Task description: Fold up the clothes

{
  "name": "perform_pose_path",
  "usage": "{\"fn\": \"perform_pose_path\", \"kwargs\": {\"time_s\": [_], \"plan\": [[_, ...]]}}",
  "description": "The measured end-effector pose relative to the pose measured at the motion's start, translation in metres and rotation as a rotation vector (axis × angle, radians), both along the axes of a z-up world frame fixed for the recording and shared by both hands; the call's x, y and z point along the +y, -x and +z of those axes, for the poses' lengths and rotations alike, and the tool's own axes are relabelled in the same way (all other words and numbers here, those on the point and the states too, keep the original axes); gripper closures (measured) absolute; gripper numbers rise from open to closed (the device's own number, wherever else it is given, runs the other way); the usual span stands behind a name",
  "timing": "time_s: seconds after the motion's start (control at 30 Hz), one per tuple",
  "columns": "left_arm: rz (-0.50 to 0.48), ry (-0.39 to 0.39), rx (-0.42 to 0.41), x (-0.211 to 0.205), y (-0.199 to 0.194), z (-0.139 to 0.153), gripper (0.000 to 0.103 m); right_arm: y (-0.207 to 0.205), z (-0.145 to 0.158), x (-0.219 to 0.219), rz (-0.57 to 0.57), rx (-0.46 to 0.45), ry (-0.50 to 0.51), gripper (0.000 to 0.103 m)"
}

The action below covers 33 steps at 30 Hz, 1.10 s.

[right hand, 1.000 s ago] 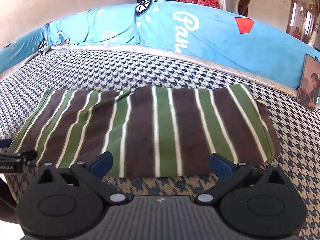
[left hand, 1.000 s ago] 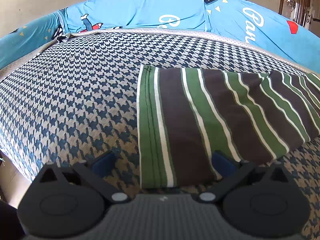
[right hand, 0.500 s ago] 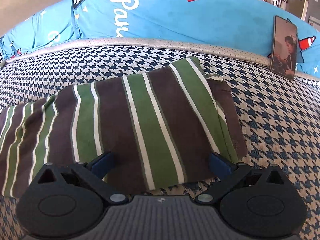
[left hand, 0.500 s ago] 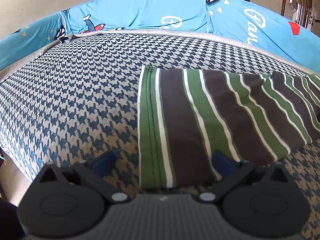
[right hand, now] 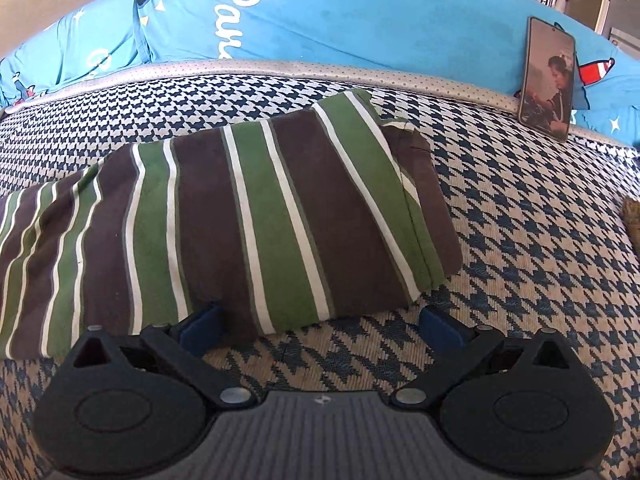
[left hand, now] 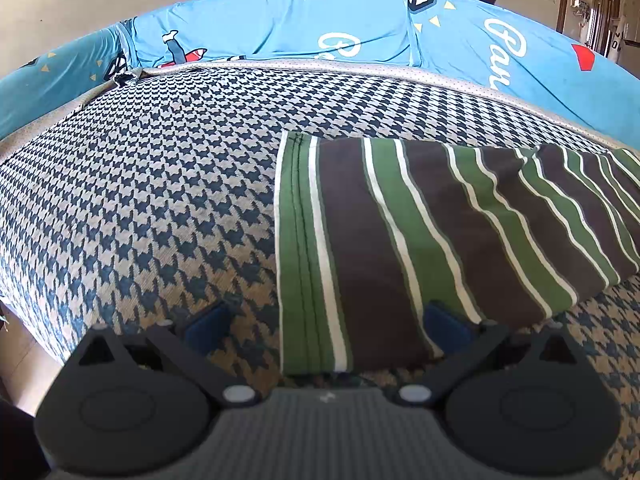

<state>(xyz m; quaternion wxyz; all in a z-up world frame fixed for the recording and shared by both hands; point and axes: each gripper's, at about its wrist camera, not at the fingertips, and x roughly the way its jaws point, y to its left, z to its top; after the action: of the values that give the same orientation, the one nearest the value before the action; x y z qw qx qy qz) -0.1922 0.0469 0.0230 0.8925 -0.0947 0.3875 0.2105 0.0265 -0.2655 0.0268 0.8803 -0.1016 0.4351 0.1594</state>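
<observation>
Both hand-held grippers are hovering released at the near edge of a folded striped garment on a bed.

The left hand-held gripper [left hand: 324, 322] is spreading its fingers around the striped garment [left hand: 420, 240] hem corner at lower centre of its frame. The right hand-held gripper [right hand: 320, 322] is gaping at the garment's [right hand: 240, 216] other end, lower centre. The garment is lying flat on the houndstooth bed [left hand: 160, 200], blue pillows [right hand: 360, 20] across the top, a phone [right hand: 548, 78] leaning upper right.

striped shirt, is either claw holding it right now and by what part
Nothing is held. Both claws are open: the left claw straddles the striped shirt's hemmed end, the right claw its other end, neither closed on it.
</observation>
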Motion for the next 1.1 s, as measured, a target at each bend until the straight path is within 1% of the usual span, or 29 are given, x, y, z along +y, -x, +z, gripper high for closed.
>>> {"fn": "perform_pose_path", "kwargs": {"time_s": [0.2,0.3,0.4,0.47,0.6,0.73,0.8,1.0,1.1], "plan": [[-0.001,-0.001,-0.002,-0.001,0.003,-0.001,0.000,0.007,-0.001,-0.010,-0.003,0.016,0.008,0.000],[-0.002,0.000,-0.003,-0.001,0.004,-0.001,0.000,0.012,-0.003,-0.013,-0.005,0.018,0.046,0.000],[-0.003,0.002,-0.005,-0.001,0.005,-0.001,0.000,0.015,-0.001,-0.020,-0.044,0.032,0.038,0.000],[-0.002,0.003,-0.005,-0.001,0.006,-0.001,0.000,0.018,0.000,-0.023,-0.063,0.018,0.047,0.000],[0.001,0.004,-0.009,-0.001,0.006,-0.001,0.000,0.025,0.010,-0.022,-0.050,-0.039,-0.014,0.000],[0.003,-0.003,-0.012,-0.002,0.006,-0.002,0.000,0.021,0.017,-0.007,-0.026,-0.049,-0.120,0.000],[0.005,-0.005,-0.015,-0.003,0.006,-0.003,0.000,0.021,0.017,0.003,-0.013,-0.044,-0.151,0.000],[0.009,-0.008,-0.019,-0.003,0.005,-0.004,0.000,0.018,0.012,0.032,0.012,-0.043,-0.177,0.000],[0.011,-0.008,-0.019,-0.005,0.005,-0.004,0.000,0.019,0.005,0.044,0.021,-0.036,-0.149,0.000]]}}
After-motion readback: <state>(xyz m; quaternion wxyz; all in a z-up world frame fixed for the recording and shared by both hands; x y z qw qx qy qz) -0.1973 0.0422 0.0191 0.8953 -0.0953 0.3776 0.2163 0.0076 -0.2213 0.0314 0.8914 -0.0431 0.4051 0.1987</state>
